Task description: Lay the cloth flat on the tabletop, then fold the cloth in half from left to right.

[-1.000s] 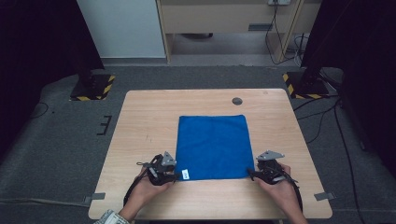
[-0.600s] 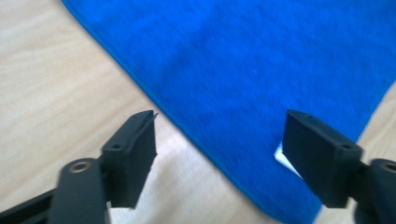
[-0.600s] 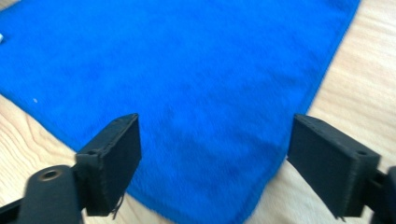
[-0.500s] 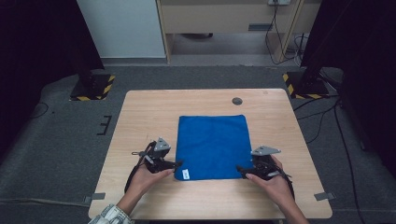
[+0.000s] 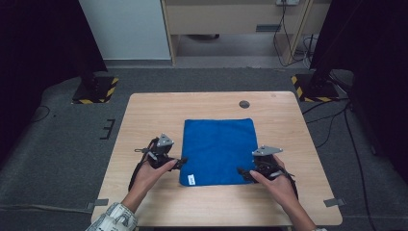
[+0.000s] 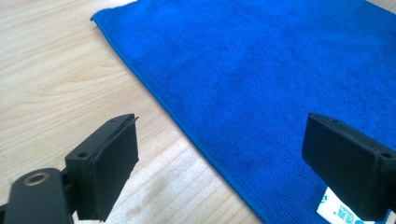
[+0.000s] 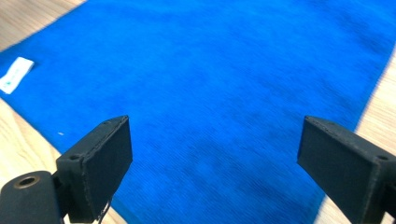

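Both grippers have drawn in toward the near corners of the cloth (image 5: 219, 150), which lies flat mid-table (image 5: 144, 115) with its tag (image 5: 191, 179) at the near left. Left gripper (image 5: 182, 161), jaws wide and empty, straddles the cloth's left edge; right gripper (image 5: 240, 172), equally wide and empty, hangs over the near right corner. Likely a two-corner pinch is next, perhaps to fold

Light wooden counter (image 5: 144, 125) at centre, grain running side to side. Small dark round grommet (image 5: 244, 104) near its 1 o'clock edge. Grey carpeted floor (image 5: 62, 139) all around. Yellow-and-black striped bases at 10 o'clock (image 5: 96, 91) and 2 o'clock (image 5: 308, 89). White panel (image 5: 125, 29) at 11 o'clock, wooden cabinet (image 5: 231, 19) at 12, cables (image 5: 332, 120) trailing across the floor at 3.
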The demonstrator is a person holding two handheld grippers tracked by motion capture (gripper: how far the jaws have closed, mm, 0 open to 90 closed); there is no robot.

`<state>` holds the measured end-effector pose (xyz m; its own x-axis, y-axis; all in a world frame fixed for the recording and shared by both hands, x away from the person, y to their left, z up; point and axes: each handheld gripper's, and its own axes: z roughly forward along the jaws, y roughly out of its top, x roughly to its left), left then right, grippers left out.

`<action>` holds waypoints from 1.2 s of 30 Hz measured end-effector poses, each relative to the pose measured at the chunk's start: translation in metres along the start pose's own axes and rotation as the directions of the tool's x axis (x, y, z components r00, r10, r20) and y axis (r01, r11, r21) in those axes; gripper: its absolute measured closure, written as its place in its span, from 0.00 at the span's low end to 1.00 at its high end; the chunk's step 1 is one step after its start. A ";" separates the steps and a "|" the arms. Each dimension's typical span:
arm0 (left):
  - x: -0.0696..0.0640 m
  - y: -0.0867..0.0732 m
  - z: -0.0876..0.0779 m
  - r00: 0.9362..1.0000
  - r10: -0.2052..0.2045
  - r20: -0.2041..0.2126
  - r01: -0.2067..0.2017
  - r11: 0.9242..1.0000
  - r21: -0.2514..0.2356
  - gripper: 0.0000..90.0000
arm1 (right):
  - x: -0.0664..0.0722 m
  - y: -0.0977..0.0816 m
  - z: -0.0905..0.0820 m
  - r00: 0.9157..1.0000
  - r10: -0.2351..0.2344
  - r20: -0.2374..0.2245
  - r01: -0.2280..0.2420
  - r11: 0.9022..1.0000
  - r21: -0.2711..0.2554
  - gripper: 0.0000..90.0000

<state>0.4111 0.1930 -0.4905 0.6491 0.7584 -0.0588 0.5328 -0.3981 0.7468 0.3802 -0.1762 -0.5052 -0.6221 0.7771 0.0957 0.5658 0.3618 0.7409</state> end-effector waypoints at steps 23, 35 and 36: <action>0.015 0.020 -0.002 1.000 -0.003 -0.025 0.003 1.000 -0.022 0.10 | 0.045 0.045 0.024 0.991 -0.126 -0.054 0.126 0.992 0.008 0.21; 0.024 0.020 -0.006 0.998 -0.025 -0.053 0.023 0.999 -0.039 0.10 | 0.086 0.063 0.043 0.970 -0.206 -0.127 0.210 0.978 0.019 0.25; 0.025 0.020 -0.006 0.998 -0.029 -0.054 0.026 0.999 -0.040 0.11 | 0.090 0.063 0.044 0.969 -0.212 -0.128 0.216 0.976 0.016 0.27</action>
<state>0.4344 0.2068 -0.4735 0.6035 0.7961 -0.0444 0.5274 -0.3569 0.7710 0.3839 -0.0612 -0.4795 -0.7919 0.6103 0.0205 0.4269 0.5293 0.7332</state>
